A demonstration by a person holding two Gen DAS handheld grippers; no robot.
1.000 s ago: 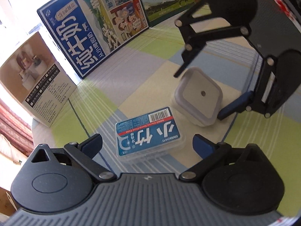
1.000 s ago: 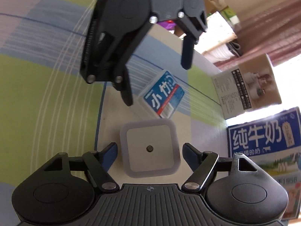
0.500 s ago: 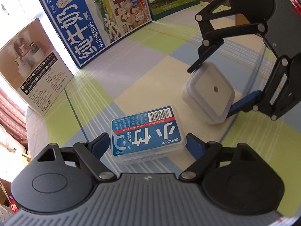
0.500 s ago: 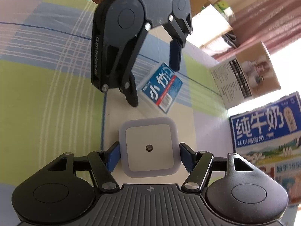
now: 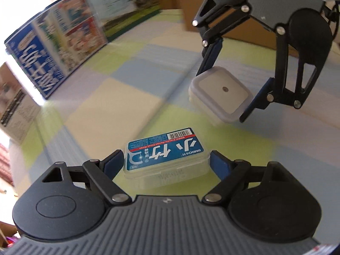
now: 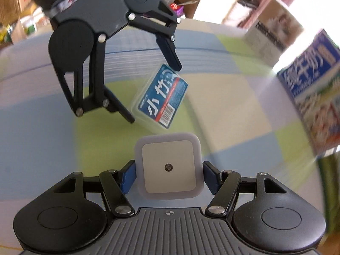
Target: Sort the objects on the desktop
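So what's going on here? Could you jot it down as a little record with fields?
left tool: shut on the floss pick box, lifted off the checked cloth
right tool: shut on the white square night light, also lifted
backdrop: blue milk carton, blurred
task stage: both items picked up, neither set down yet

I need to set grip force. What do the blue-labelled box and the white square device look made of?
Blue-labelled box: clear, glossy hard plastic; see-through rim, printed paper-like label. White square device: frosted, translucent plastic edge around a matte white face, probably rigid.
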